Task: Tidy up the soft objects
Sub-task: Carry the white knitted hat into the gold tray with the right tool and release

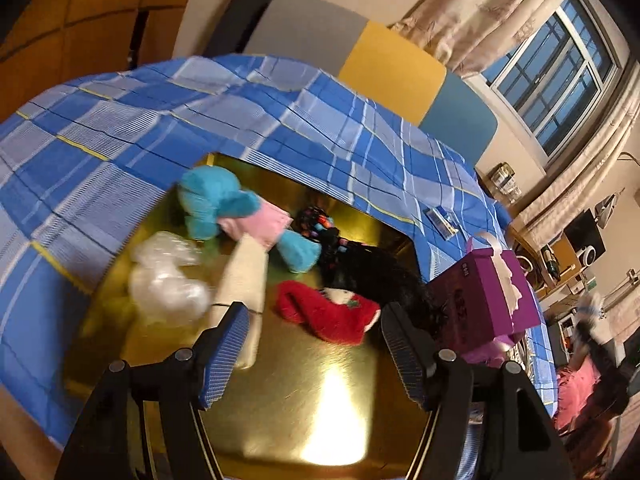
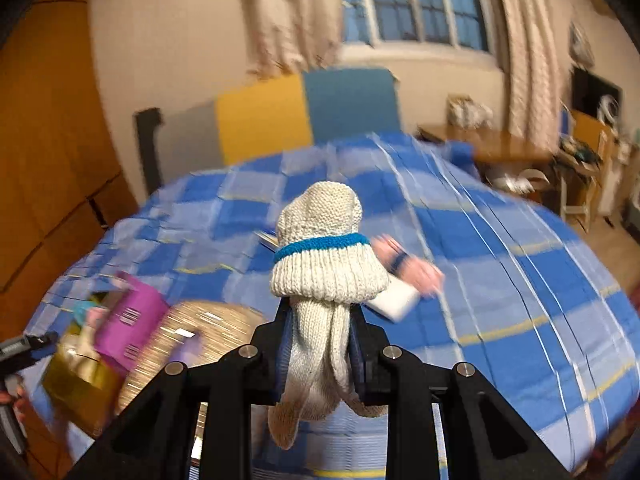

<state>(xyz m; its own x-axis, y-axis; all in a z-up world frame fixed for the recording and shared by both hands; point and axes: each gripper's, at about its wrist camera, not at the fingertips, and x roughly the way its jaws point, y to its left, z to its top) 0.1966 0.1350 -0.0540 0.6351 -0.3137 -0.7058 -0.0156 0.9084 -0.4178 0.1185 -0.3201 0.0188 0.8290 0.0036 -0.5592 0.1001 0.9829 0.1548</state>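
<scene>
Left gripper (image 1: pixel 314 320) is wide open with nothing between its blue ribbed pads, tilted down over the gold tray (image 1: pixel 352 392) that sits on the blue plaid bedspread (image 1: pixel 120 120). Going left to right inside the tray: a crinkly clear plastic wad (image 1: pixel 168 276), a cream knit sock (image 1: pixel 244 280) lying lengthwise toward the gripper's left finger, a fuzzy teal plush (image 1: pixel 212 204) with a pink cloth (image 1: pixel 268 220) on it, a fluffy red sock (image 1: pixel 324 316) right ahead between the open fingers, then a black furry piece (image 1: pixel 380 276) with colourful dots. Just past the tray's right side stands a purple gift box (image 1: pixel 488 296) with a ribbon handle.

Right gripper (image 2: pixel 320 344) is clamped on a cream knit sock with a blue band (image 2: pixel 324 264), chunky ribbed cuff folded over, the long body running straight along the fingers with the tail drooping below them. It's up above the bed, and the tray and purple box sit well off to its lower left, so I'd guess that sock needs to swing left and down to join the rest.

Red sock looks like the easy grab for the left side, since it's nearest and centred. Everything's soft and floppy, so whatever gets pinched will sag and drape
</scene>
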